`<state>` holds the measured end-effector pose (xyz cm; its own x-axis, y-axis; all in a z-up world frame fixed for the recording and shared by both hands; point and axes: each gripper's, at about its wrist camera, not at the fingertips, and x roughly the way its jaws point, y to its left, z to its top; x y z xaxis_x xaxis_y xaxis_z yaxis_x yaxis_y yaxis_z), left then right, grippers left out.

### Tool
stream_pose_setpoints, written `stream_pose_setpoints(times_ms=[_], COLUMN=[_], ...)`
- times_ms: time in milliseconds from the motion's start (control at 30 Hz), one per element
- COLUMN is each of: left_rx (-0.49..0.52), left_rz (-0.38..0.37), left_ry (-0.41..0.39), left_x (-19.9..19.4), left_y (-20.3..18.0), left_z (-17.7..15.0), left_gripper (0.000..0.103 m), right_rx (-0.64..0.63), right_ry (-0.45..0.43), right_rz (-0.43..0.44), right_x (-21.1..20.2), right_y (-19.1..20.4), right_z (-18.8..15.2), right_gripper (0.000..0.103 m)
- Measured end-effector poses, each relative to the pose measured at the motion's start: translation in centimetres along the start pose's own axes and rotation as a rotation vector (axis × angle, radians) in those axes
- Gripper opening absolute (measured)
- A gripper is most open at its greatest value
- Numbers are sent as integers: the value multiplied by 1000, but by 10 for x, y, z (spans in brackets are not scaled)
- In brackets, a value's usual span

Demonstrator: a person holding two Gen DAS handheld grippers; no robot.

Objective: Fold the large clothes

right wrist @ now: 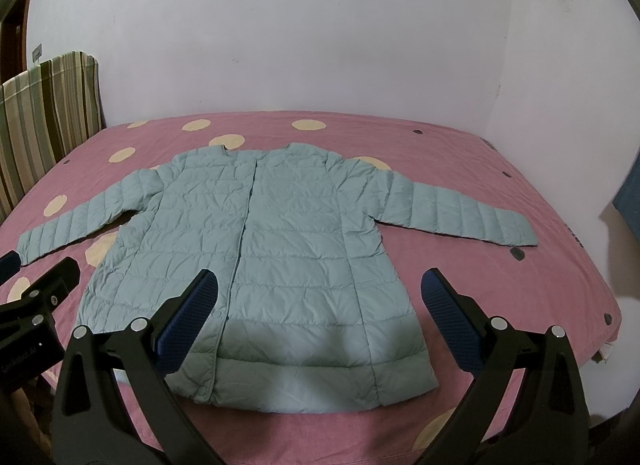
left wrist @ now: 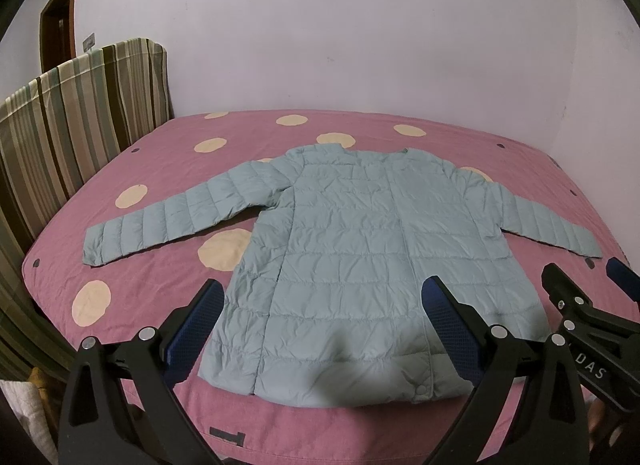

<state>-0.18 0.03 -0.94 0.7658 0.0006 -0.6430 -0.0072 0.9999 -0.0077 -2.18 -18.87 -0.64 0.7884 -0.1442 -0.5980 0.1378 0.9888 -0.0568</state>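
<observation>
1. The jacket [left wrist: 360, 249] is lying flat, front up, on the bed [left wrist: 160, 193], collar toward 12 o'clock, hem toward 6 o'clock, and both sleeves are spreading out toward 9 and 3 o'clock.
2. The left gripper [left wrist: 324, 297] is hovering over the hem with its fingers spread wide, gripping nothing.
3. The right gripper [right wrist: 316, 293] is hovering likewise at the hem, spread and empty, just beside the left one.
4. No fold is showing yet, so the step in hand is probably the first one: bringing a sleeve across the body.
5. Doing it well likely means pinching the left sleeve [left wrist: 160, 225] near its cuff at 9 o'clock and carrying it low.
6. The quilted shell is looking slippery and puffy, so a deep pinch and a pressing pass may be helping the fold hold.
</observation>
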Motion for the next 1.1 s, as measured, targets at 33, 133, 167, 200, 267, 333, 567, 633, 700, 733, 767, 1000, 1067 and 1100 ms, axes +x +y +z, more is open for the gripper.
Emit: stream_pose_setpoints(times_ms=[33,133,167,200,267,333,567,633,700,733,767,1000,1067,1100], left_rx=[0,0,0,-1,0,0,0,0,0,1,1,1,1,1], left_rz=[0,0,0,1,1,2,1,0,0,0,0,1,0,1], left_ry=[0,1,1,1,1,2,2,3,3,3,3,4,5,6], left_x=[0,0,0,0,0,0,0,0,-1,-1,-1,0,-1,-1], left_y=[0,0,0,0,-1,-1,-1,-1,-1,-2,-2,-2,-3,-3], left_z=[0,0,0,0,-1,-1,-3,-2,-3,-3,-3,-3,-5,-6], left_gripper=[98,98,98,98,98,98,98,98,98,98,98,98,98,98], right_rx=[0,-1,-1,0,0,-1,0,-1,0,0,-1,-2,-1,-1], right_ry=[0,0,0,0,0,0,1,1,2,2,2,2,3,3], right_rz=[0,0,-1,-1,0,-1,-1,0,0,0,0,0,0,1], right_x=[0,0,0,0,0,0,0,1,1,1,1,2,3,3], right_y=[0,0,0,0,0,0,0,0,0,0,0,1,1,1], right_z=[0,0,0,0,0,0,0,0,0,0,0,0,1,0], right_gripper=[101,101,101,101,101,101,101,101,101,101,101,101,101,101])
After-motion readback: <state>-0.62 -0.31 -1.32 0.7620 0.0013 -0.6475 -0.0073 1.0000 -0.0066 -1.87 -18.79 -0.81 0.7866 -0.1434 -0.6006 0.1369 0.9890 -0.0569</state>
